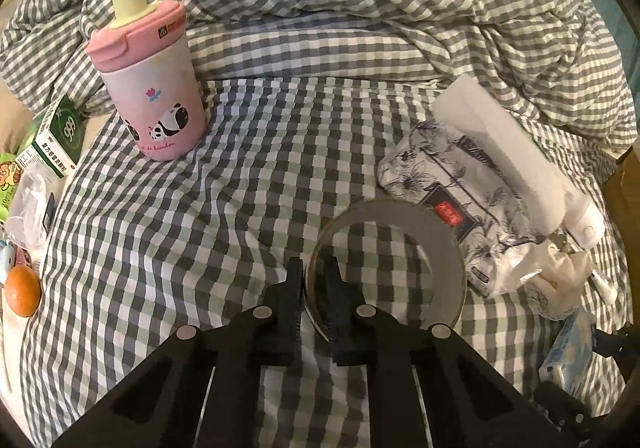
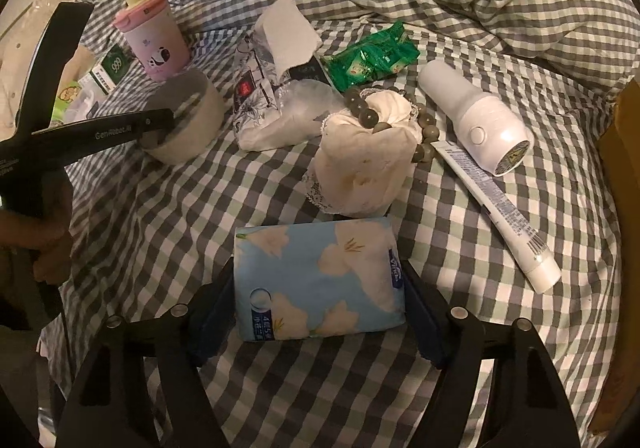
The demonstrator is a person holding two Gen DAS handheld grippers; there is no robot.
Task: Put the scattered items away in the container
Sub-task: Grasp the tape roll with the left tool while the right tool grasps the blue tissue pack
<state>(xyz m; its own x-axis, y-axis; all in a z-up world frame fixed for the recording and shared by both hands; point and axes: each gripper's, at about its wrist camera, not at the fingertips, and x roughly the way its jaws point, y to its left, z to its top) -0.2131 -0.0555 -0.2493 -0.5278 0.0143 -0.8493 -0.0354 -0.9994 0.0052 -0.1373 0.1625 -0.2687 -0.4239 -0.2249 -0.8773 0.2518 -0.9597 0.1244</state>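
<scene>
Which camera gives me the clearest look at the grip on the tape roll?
The left wrist view. There the left gripper is shut on the tape roll, its fingers pinching the near wall, one outside and one inside the ring. The right wrist view shows the roll smaller and from the side, partly hidden by that gripper.

We see a grey tape roll point(image 1: 386, 268) lying flat on the checked bedsheet, its wall pinched. A blue flowered tissue pack point(image 2: 318, 280) lies flat nearby. Farther off we find a pink panda cup point(image 1: 150, 88) standing upright, a white tube point(image 2: 496, 204), and a green packet point(image 2: 372, 58).
</scene>
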